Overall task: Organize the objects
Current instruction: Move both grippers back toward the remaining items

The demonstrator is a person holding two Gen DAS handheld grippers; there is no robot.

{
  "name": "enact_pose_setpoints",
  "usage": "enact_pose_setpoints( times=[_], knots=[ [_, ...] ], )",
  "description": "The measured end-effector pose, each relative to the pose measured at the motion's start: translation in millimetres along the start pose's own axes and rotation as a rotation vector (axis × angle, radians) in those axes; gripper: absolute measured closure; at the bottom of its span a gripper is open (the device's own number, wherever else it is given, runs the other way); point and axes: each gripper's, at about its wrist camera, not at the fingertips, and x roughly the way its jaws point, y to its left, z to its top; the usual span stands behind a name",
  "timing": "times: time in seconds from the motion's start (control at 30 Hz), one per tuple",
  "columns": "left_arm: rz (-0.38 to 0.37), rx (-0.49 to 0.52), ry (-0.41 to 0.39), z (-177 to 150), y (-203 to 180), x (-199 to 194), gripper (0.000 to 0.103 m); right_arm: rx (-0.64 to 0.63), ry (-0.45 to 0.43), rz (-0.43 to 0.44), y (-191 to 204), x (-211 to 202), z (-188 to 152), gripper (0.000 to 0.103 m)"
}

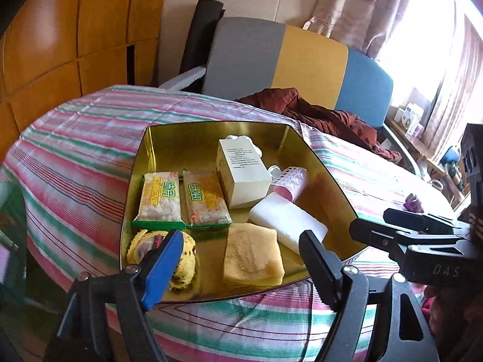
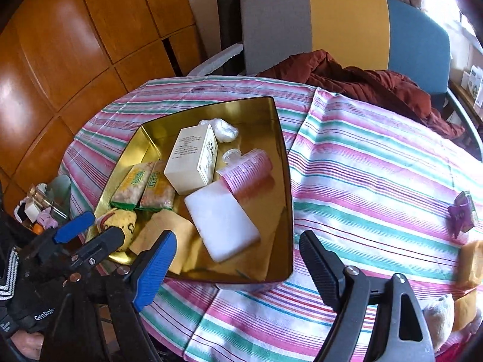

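A gold tin tray (image 1: 169,138) (image 2: 280,211) sits on the striped tablecloth. It holds two snack packets (image 1: 160,197) (image 2: 142,187), a white box (image 1: 241,175) (image 2: 193,157), a pink ribbed bottle (image 1: 291,181) (image 2: 247,172), a white block (image 1: 288,221) (image 2: 222,221), a tan cloth (image 1: 252,256) (image 2: 166,232) and a yellow plush (image 1: 184,262) (image 2: 120,224). My left gripper (image 1: 241,259) (image 2: 87,229) is open and empty above the tray's near edge. My right gripper (image 2: 238,268) (image 1: 371,226) is open and empty at the tray's right front corner.
A purple packet (image 2: 460,215) (image 1: 412,203) lies on the cloth at the right. A tan item (image 2: 468,264) and a pale plush (image 2: 439,315) sit at the right edge. A red jacket (image 2: 362,84) lies by a striped chair (image 2: 347,24). Wooden cabinets stand left.
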Motion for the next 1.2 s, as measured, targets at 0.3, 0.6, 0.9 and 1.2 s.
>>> enact_pose_setpoints(
  times=[0.3,0.6,0.9,1.2],
  knots=[
    [0.068,0.065,-0.014,-3,-12,-3,0.016,0.002,-0.008,-0.019,-7,-5,-11,0.012],
    [0.048,0.091,-0.006,-8,-20,-3,0.015,0.048,0.001,-0.033,-23,-5,-20,0.012],
    [0.021,0.134,0.018,-16,-33,3,0.015,0.105,0.021,-0.083,-52,-8,-32,0.012],
    [-0.057,0.167,0.052,-18,-47,10,0.015,0.226,0.046,-0.154,-110,-23,-54,0.012]
  ],
)
